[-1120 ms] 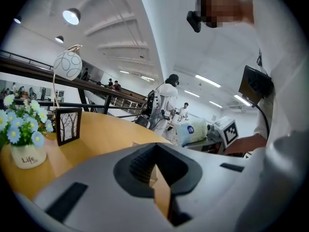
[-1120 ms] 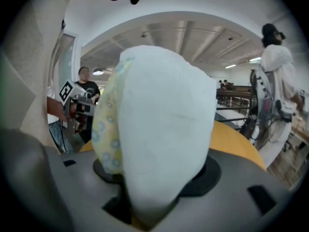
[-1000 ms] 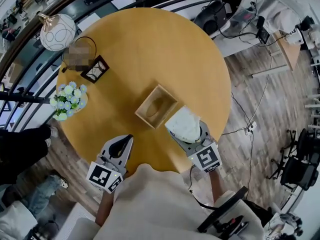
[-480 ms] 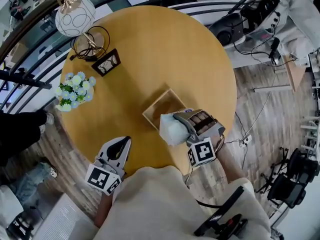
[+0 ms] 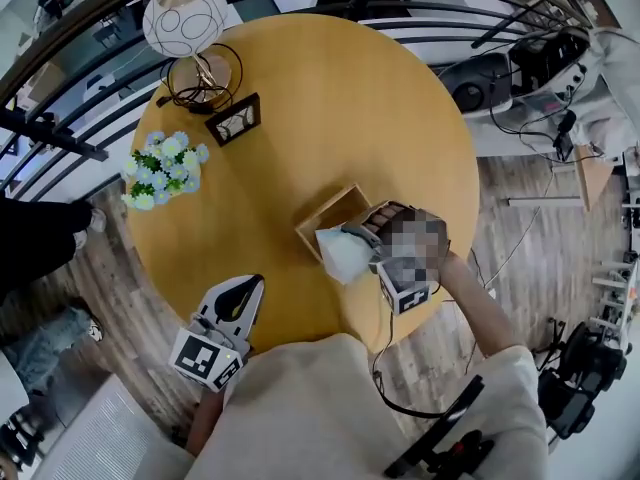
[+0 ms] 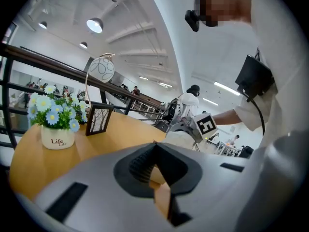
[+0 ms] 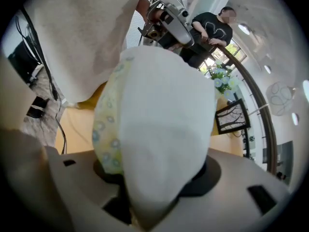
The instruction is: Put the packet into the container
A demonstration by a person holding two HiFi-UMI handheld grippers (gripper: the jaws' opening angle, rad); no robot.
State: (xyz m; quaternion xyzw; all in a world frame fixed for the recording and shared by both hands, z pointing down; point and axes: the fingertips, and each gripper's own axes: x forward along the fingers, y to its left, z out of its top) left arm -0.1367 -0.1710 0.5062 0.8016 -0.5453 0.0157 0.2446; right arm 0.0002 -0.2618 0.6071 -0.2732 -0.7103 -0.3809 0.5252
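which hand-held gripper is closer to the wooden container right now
Right. The right hand-held gripper, holding the packet, is at the container's near edge; the left hand-held gripper sits well apart from it, by the table's near rim.

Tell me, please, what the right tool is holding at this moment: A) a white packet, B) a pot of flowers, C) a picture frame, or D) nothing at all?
A: the right tool is closed on the white packet, which fills the right gripper view and sits at the near edge of the wooden container in the head view.
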